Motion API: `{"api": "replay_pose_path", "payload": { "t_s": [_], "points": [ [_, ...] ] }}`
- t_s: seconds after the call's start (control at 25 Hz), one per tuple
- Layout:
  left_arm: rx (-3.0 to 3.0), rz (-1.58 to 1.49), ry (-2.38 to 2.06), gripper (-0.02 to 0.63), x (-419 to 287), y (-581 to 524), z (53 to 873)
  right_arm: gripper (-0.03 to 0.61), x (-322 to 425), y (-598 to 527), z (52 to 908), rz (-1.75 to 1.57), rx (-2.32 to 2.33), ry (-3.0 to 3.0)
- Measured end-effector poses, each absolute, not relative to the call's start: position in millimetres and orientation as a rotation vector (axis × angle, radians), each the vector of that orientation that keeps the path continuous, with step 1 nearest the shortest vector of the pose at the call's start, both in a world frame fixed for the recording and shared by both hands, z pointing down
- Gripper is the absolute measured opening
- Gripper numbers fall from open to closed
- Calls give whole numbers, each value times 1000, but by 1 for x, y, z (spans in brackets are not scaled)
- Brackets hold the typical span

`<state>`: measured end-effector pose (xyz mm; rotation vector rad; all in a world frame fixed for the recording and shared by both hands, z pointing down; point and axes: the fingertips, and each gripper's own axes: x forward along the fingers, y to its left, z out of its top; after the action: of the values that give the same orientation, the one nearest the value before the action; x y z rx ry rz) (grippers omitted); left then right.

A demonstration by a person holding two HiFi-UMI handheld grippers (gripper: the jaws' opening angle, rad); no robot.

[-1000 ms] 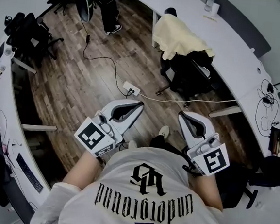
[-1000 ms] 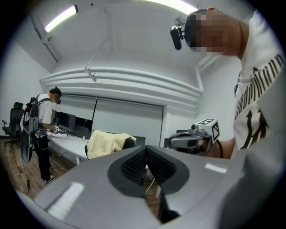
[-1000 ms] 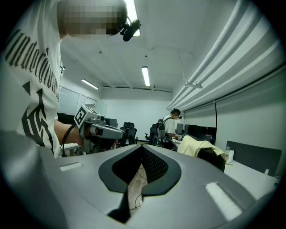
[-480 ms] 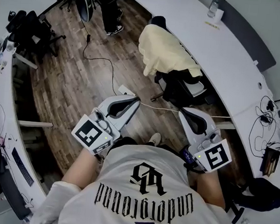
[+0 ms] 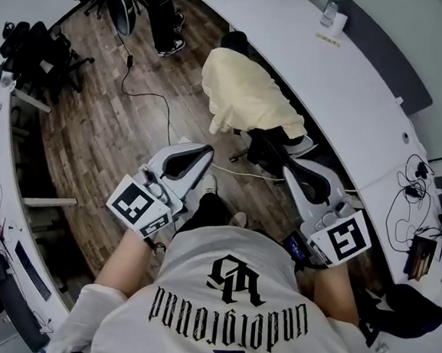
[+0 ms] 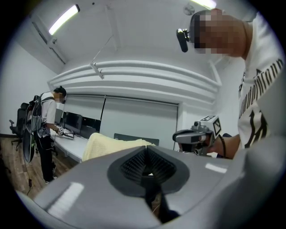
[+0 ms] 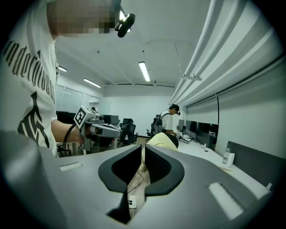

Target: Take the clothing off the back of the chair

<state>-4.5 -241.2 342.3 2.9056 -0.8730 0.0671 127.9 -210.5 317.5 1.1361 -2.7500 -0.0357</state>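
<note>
Both jaws are pressed together and empty: the left gripper point(image 5: 203, 153) and the right gripper point(image 5: 293, 171) are held out in front of the person, pointing roughly level toward the chair. The clothing point(image 5: 247, 97), a pale yellow garment, hangs draped over the back of the black chair point(image 5: 276, 147), covering it down to about the seat. A second ago it lay well ahead in the head view; now it sits just beyond both gripper tips, so the person has walked up to it with the grippers leading. Neither gripper touches the cloth yet, and the jaws will have to open before anything can be gripped; the task looks to be in its approach only. From the right gripper view the clothing point(image 7: 163, 140) lines up just past the closed tips. The chair stands against the curved white desk point(image 5: 359, 92), with a white cable point(image 5: 237, 171) trailing over the wood floor point(image 5: 109, 131) near its base. Another person point(image 5: 164, 17) stands farther off by the desk.
</note>
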Motion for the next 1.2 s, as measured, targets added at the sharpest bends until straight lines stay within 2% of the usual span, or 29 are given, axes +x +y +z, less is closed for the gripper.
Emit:
{"api": "replay_pose_path", "payload": {
  "t_s": [0.28, 0.4, 0.6, 0.68, 0.8, 1.12, 1.2],
  "points": [
    [2913, 124, -797, 63, 1, -286, 349, 68, 124, -251, 317, -7, 1119, -2714],
    [2898, 175, -779, 120, 0, -306, 359, 112, 118, -272, 323, 30, 1103, -2681],
    [2853, 293, -717, 299, 1, -335, 383, 214, 108, -304, 336, 70, 1084, -2612],
    [2844, 332, -690, 336, 2, -344, 392, 255, 105, -314, 344, 103, 1079, -2585],
    [2829, 380, -643, 377, 6, -355, 403, 272, 102, -325, 353, 151, 1078, -2563],
    [2843, 383, -544, 380, 17, -371, 413, 268, 94, -335, 355, 173, 1056, -2589],
    [2845, 357, -523, 325, 19, -370, 411, 268, 94, -333, 357, 181, 1051, -2576]
  ]
}}
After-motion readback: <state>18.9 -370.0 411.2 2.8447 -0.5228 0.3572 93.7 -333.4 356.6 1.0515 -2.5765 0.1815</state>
